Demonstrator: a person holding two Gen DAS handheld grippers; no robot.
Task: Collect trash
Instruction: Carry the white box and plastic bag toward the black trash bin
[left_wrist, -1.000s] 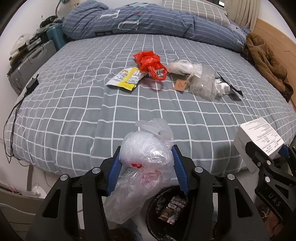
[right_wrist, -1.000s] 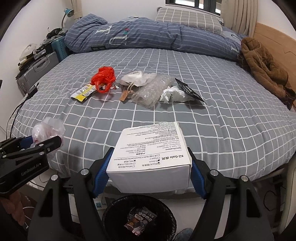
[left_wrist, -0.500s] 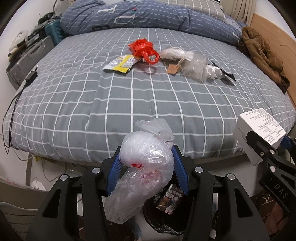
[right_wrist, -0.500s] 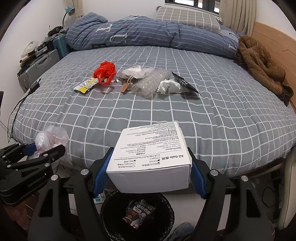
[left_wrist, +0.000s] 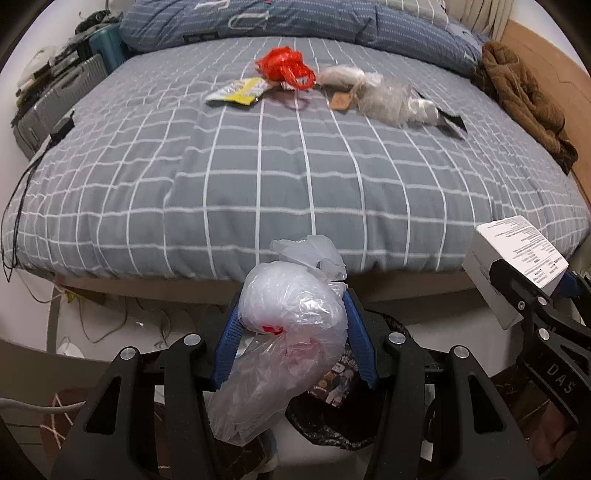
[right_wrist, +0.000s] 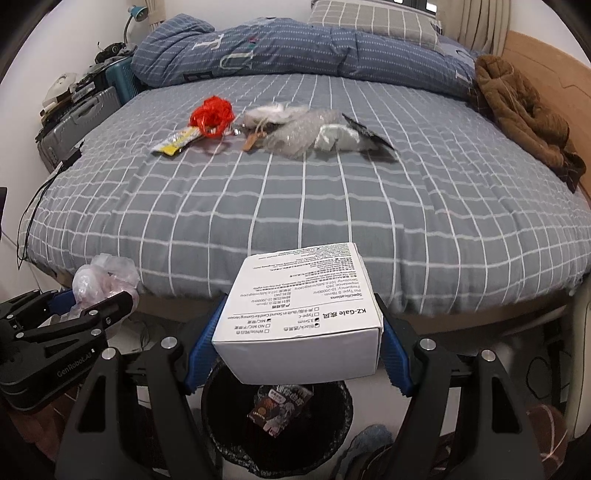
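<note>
A bed (right_wrist: 332, 206) with a grey checked cover fills the room ahead of the grippers. A blue duvet (right_wrist: 295, 55) lies at its far end, a wooden headboard (right_wrist: 546, 70) far right, suitcases (right_wrist: 85, 110) far left.

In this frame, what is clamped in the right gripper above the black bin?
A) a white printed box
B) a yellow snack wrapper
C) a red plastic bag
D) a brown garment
A: the right gripper has its blue pads pressed on both sides of the white printed box, which sits just above the black bin.
</note>
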